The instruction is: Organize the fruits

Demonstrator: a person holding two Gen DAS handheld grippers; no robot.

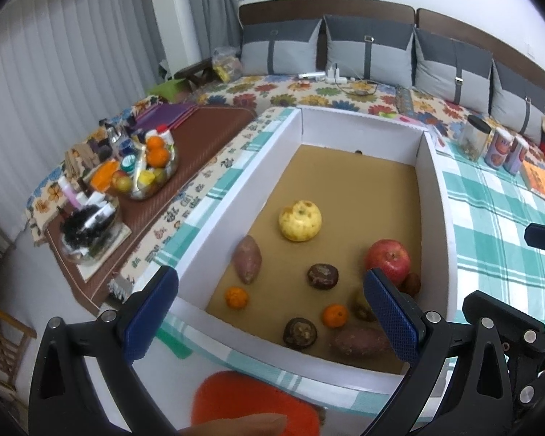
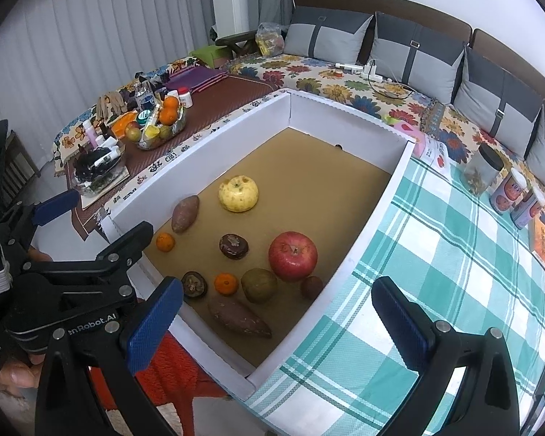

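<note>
Ribbed blue tool (image 2: 272,321) pads spread, round glossy apple (image 2: 293,256), white cardboard box (image 2: 367,214)

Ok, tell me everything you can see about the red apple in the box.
The red apple is round, glossy and speckled, stem dimple facing up. It sits upright on the brown cardboard floor of the white box, near the right wall. A greenish-brown fruit and a small dark fruit lie close in front of it. Neither gripper touches it.

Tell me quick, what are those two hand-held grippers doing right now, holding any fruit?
Left hand-held gripper: open, holding nothing, above the box's near end.
Right hand-held gripper: open, holding nothing.
</note>
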